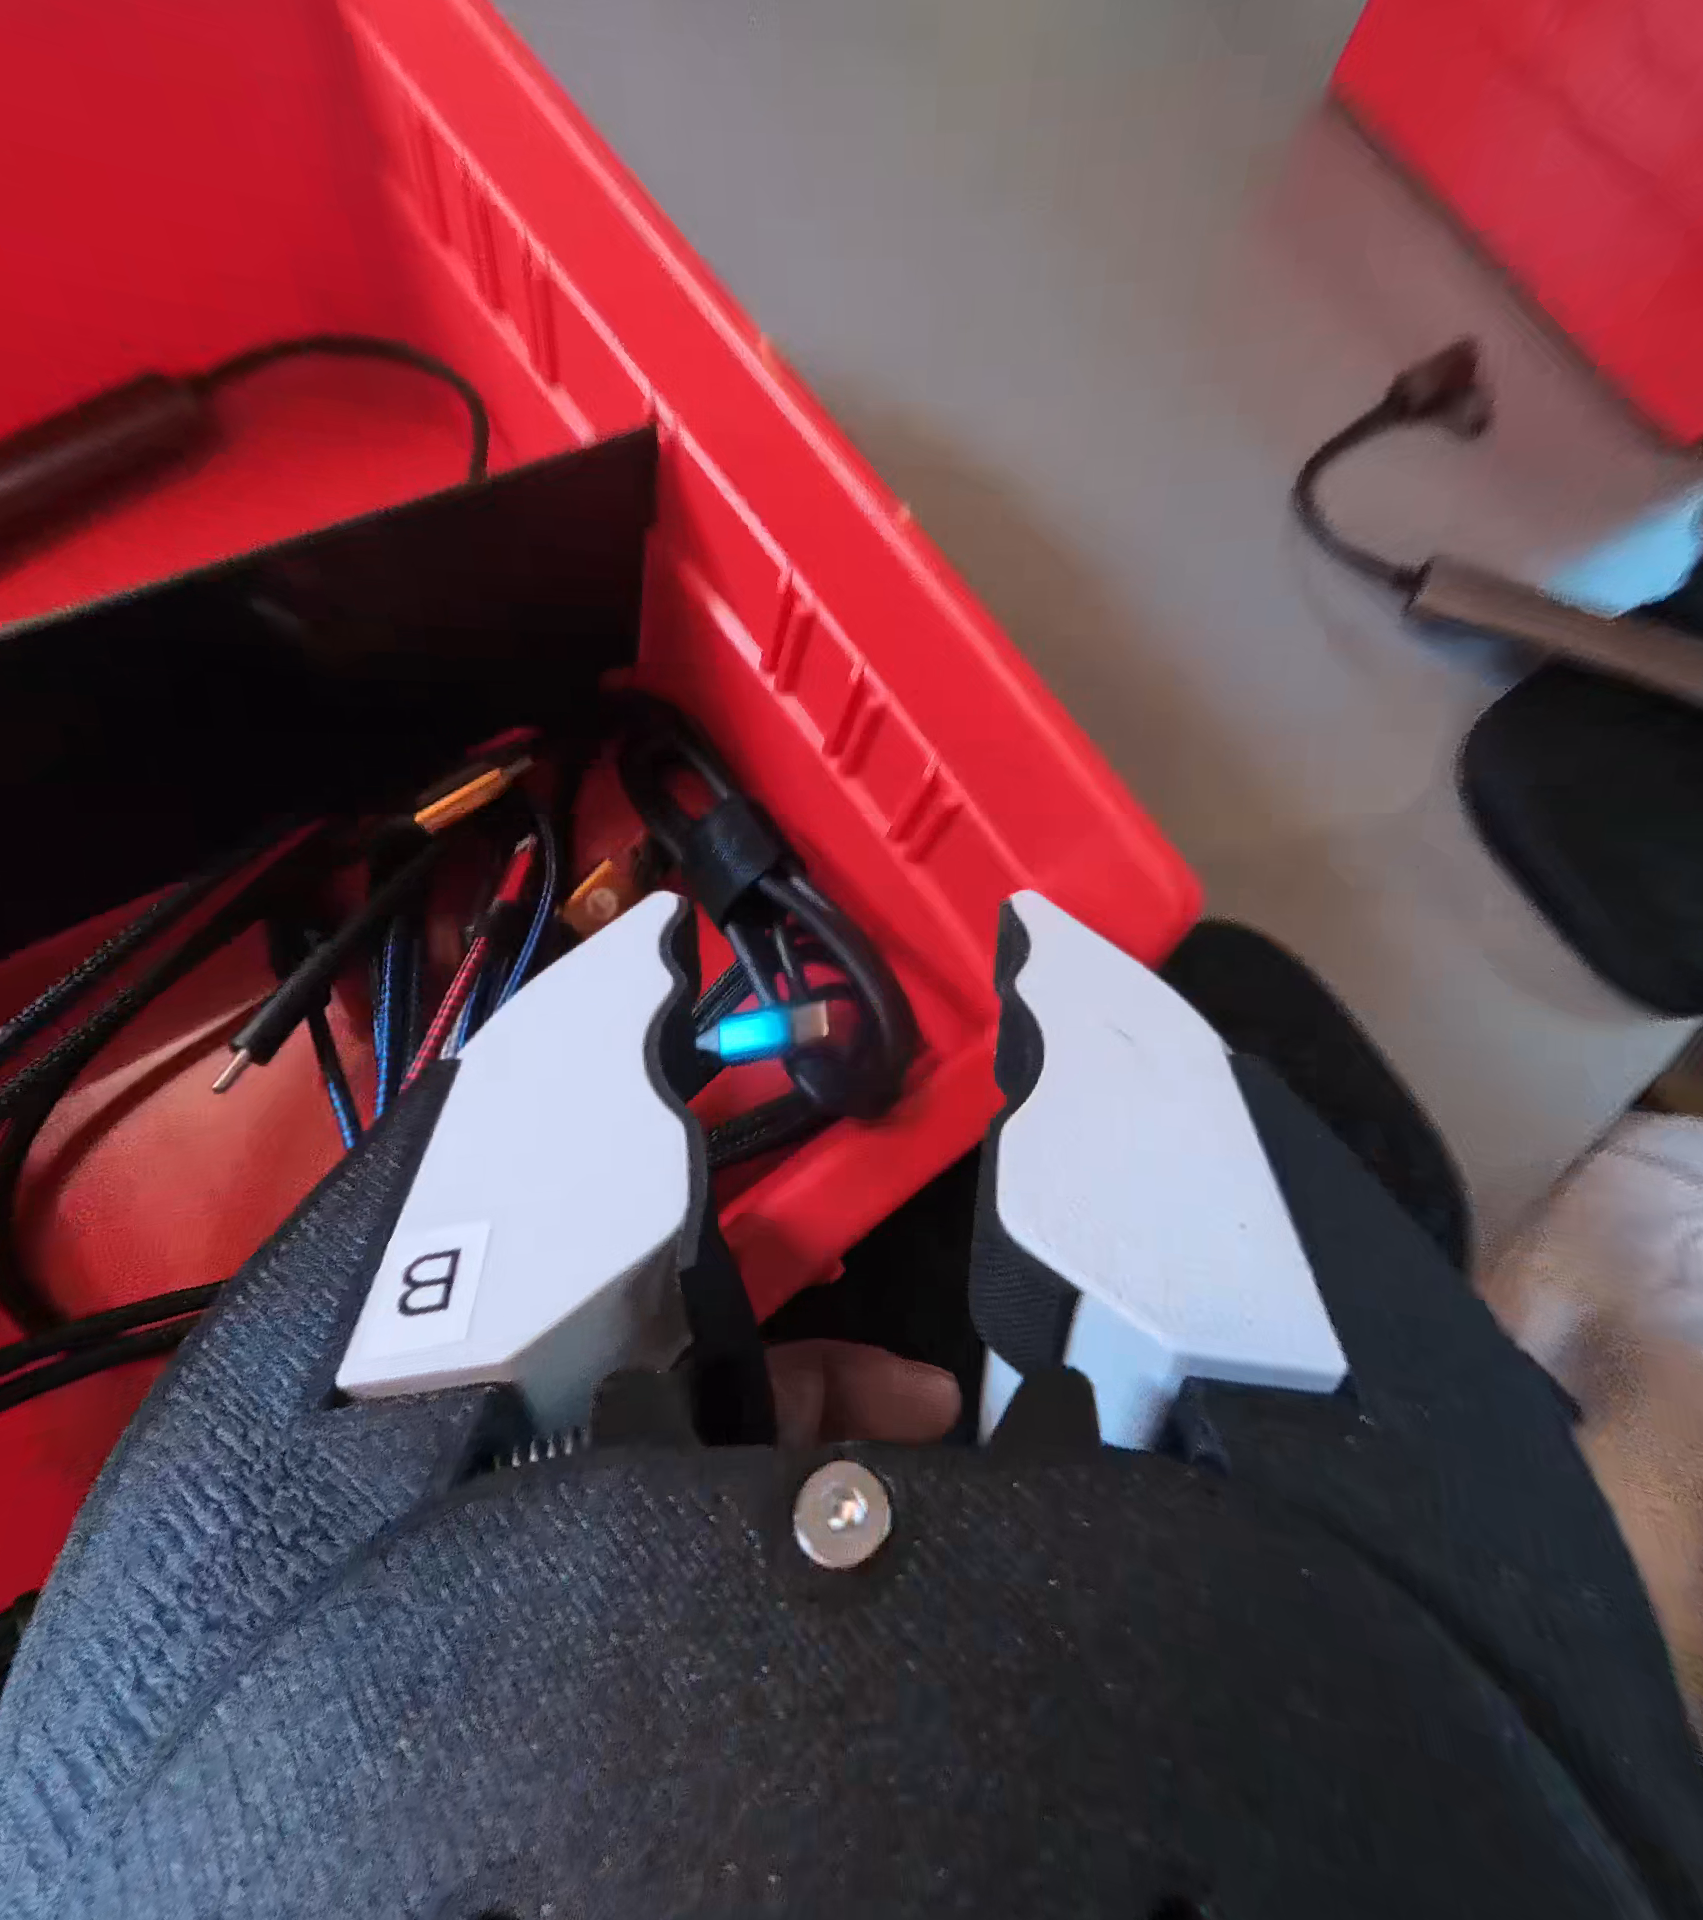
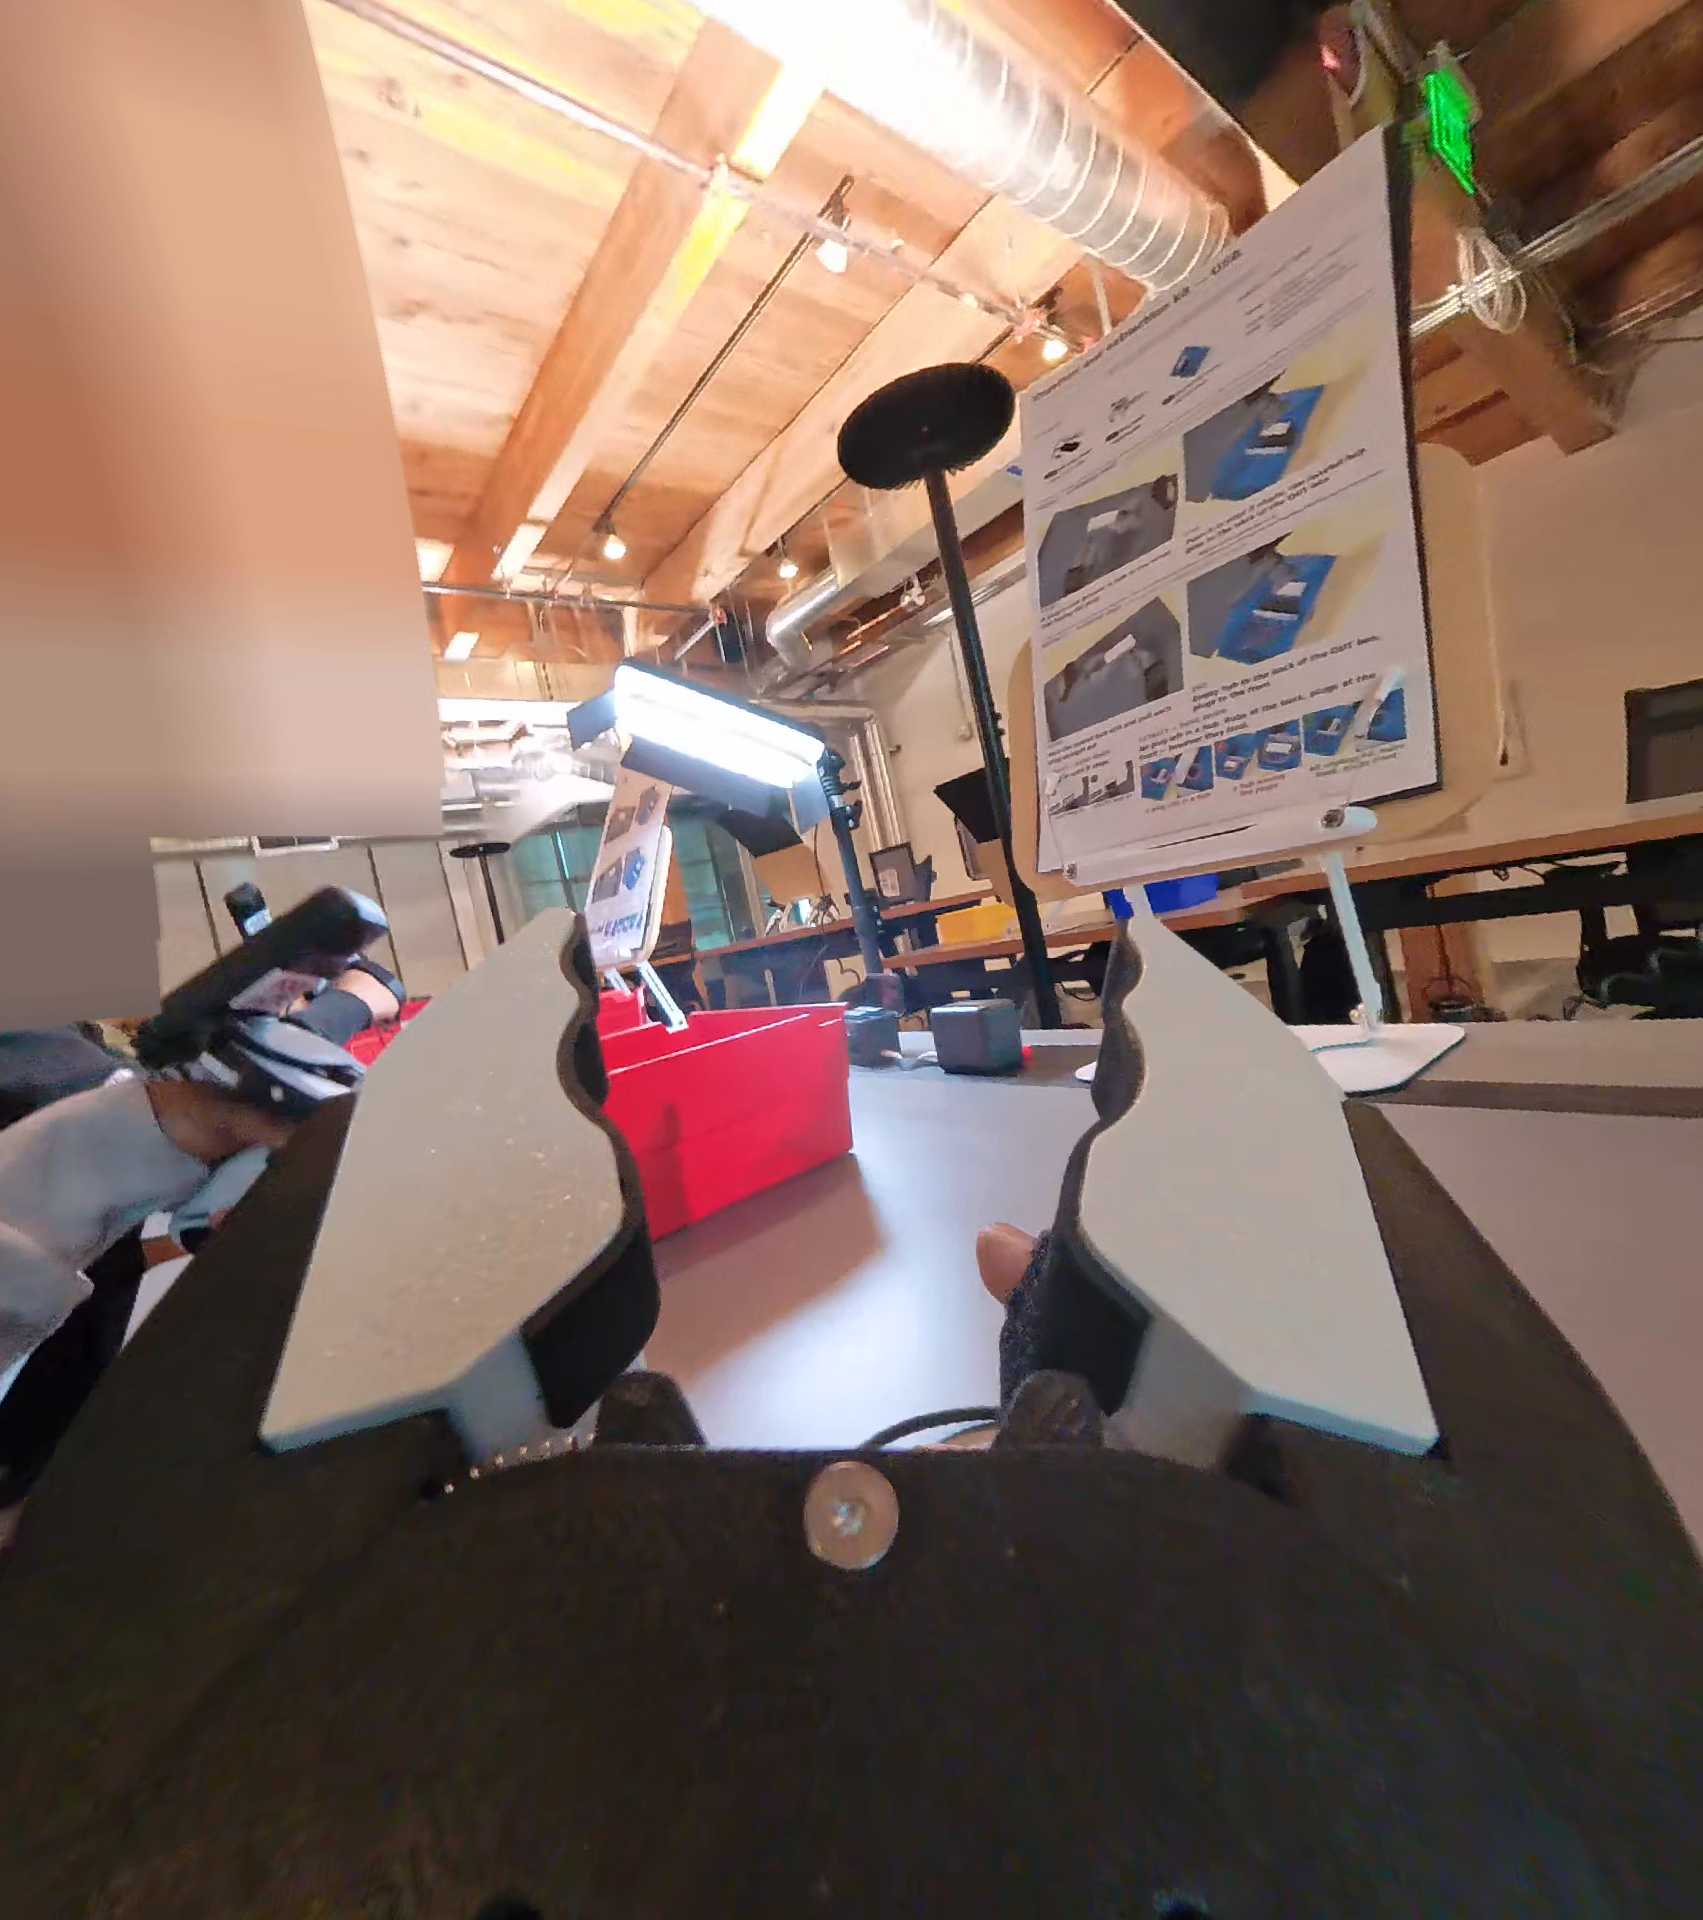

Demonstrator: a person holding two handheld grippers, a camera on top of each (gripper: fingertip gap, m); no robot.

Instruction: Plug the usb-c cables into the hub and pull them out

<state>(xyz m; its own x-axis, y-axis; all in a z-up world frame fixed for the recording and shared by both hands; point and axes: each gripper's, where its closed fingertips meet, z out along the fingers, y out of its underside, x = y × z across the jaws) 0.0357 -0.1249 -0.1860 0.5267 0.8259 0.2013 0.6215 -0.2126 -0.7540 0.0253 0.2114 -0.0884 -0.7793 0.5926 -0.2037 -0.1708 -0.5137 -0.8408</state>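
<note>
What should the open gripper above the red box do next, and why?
Probably ease the open left gripper down over the light-blue USB-C plug in the red plastic bin. The plug lies between its spread fingers, ungripped, and the grey metal hub waits on the table.

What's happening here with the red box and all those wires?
A person is working with a hand-held gripper in each hand. The left gripper is open and hangs over a red bin, above a tangle of USB-C cables in its near compartment; it holds nothing yet. A grey hub lies out on the table close to the other gripper. The right gripper is open too, empty, pointing across the room. Nothing is plugged in so far.
</note>
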